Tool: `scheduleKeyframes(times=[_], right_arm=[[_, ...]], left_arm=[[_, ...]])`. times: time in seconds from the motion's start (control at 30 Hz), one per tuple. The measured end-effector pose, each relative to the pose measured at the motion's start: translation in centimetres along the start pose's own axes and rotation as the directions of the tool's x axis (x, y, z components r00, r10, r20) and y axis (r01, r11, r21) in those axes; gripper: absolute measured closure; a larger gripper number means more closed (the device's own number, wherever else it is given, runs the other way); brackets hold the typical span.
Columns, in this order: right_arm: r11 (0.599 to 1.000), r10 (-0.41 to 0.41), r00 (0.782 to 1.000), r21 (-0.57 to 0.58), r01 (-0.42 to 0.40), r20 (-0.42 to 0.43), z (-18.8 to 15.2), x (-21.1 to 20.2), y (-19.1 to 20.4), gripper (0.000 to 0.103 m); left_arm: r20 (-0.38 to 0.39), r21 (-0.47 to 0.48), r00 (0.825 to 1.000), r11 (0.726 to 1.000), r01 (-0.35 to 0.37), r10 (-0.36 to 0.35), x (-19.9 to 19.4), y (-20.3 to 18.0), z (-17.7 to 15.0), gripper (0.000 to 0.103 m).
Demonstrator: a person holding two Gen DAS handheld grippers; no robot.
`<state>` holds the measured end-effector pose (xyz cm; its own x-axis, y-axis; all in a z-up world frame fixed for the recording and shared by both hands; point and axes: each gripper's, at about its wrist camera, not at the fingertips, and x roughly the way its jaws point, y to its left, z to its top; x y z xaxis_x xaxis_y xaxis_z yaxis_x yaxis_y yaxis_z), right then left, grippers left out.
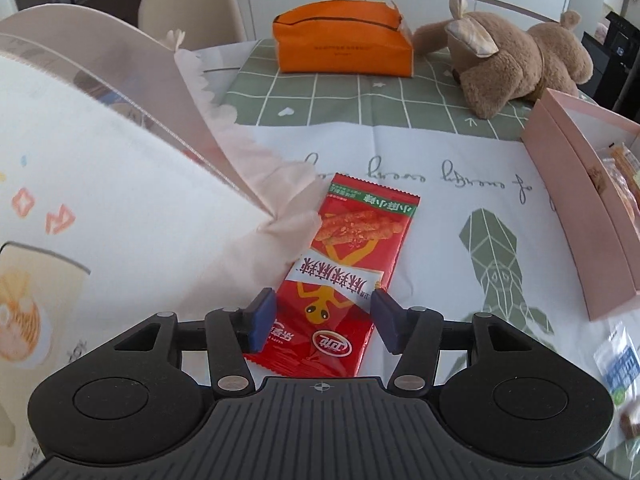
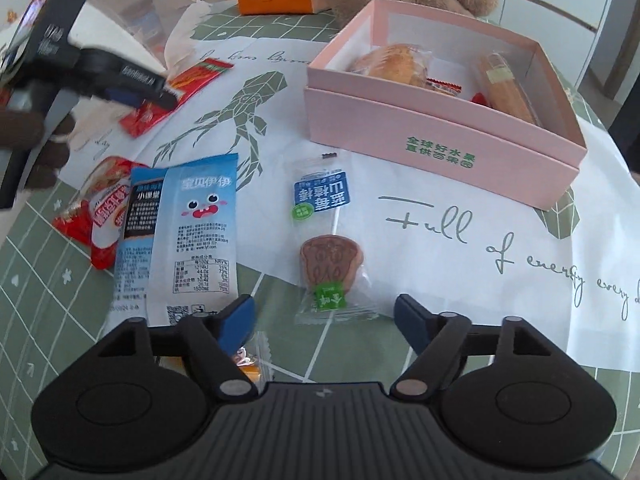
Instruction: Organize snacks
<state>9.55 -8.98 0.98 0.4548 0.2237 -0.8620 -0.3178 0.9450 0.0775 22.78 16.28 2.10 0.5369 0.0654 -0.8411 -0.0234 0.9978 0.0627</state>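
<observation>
Left wrist view: the left gripper (image 1: 323,322) is straddling the near end of the red snack packet (image 1: 347,276) lying on the desk (image 1: 420,184), jaws apart, probably not yet touching. Closing on it comes next. A white bag (image 1: 120,184) is crowding its left edge.

Right wrist view: the right gripper (image 2: 325,322) is hovering, jaws apart, over the lollipop (image 2: 329,252); the pink box (image 2: 440,120) is waiting far right, with open room between.

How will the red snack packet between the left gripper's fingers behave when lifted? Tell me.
The red snack packet looks like thin glossy film, so probably light and slippery. Lying flat, it may sag from the left gripper. The printed sticks suggest crushable contents.
</observation>
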Motion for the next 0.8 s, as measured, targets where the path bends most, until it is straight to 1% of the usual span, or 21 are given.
scheduleKeyframes(times=[0.07, 0.13, 0.17, 0.23, 0.3, 0.4, 0.5, 0.6, 0.63, 0.73, 0.8], right_arm=[[1.000, -0.009, 1.000, -0.017, 0.009, 0.003, -0.1, 0.1, 0.4, 0.017], [0.999, -0.015, 1.000, -0.032, 0.015, 0.004, -0.2, 0.2, 0.6, 0.015], [0.999, -0.019, 1.000, -0.037, 0.019, 0.005, -0.3, 0.3, 0.8, 0.015], [0.999, -0.020, 1.000, -0.038, 0.020, 0.008, -0.3, 0.3, 0.8, 0.014], [0.999, -0.010, 1.000, -0.031, 0.011, 0.011, -0.3, 0.2, 0.6, 0.014], [1.000, 0.003, 1.000, -0.025, -0.003, 0.014, -0.4, 0.1, 0.1, 0.014], [1.000, -0.003, 1.000, -0.024, 0.003, 0.008, -0.5, 0.0, -0.3, 0.014], [1.000, -0.001, 1.000, -0.014, 0.001, -0.012, -0.6, -0.3, -1.1, 0.015], [1.000, 0.002, 1.000, -0.003, -0.002, -0.018, -0.7, -0.4, -1.5, 0.015], [0.999, 0.012, 0.999, 0.042, -0.011, -0.030, -1.1, -0.9, -2.6, 0.015], [0.998, 0.020, 0.999, 0.066, -0.018, -0.029, -1.4, -1.3, -3.3, 0.015]], left_arm=[[-0.002, 0.006, 1.000, 1.000, -0.001, 0.001, 0.4, 0.0, 0.3, 0.044], [-0.005, 0.015, 1.000, 1.000, 0.007, -0.007, 0.4, -0.2, 0.5, 0.047], [-0.005, 0.022, 1.000, 1.000, 0.015, -0.015, 0.3, -0.3, 0.4, 0.050], [-0.008, 0.041, 0.999, 0.998, 0.040, -0.039, -0.1, -0.7, 0.0, 0.061], [-0.019, 0.048, 0.997, 0.996, 0.074, -0.073, -0.8, -1.1, -0.9, 0.083], [-0.043, 0.063, 0.990, 0.989, 0.137, -0.135, -1.8, -2.3, -2.5, 0.083], [-0.064, 0.093, 0.984, 0.980, 0.174, -0.169, -2.9, -3.7, -4.0, 0.082], [-0.112, 0.064, 0.964, 0.966, 0.250, -0.242, -4.1, -4.5, -5.3, 0.083], [-0.114, 0.050, 0.958, 0.962, 0.269, -0.262, -4.7, -4.7, -5.6, 0.083], [-0.098, 0.036, 0.955, 0.958, 0.284, -0.279, -7.0, -5.7, -6.2, 0.081], [-0.103, 0.022, 0.947, 0.951, 0.307, -0.304, -8.5, -6.3, -6.4, 0.081]])
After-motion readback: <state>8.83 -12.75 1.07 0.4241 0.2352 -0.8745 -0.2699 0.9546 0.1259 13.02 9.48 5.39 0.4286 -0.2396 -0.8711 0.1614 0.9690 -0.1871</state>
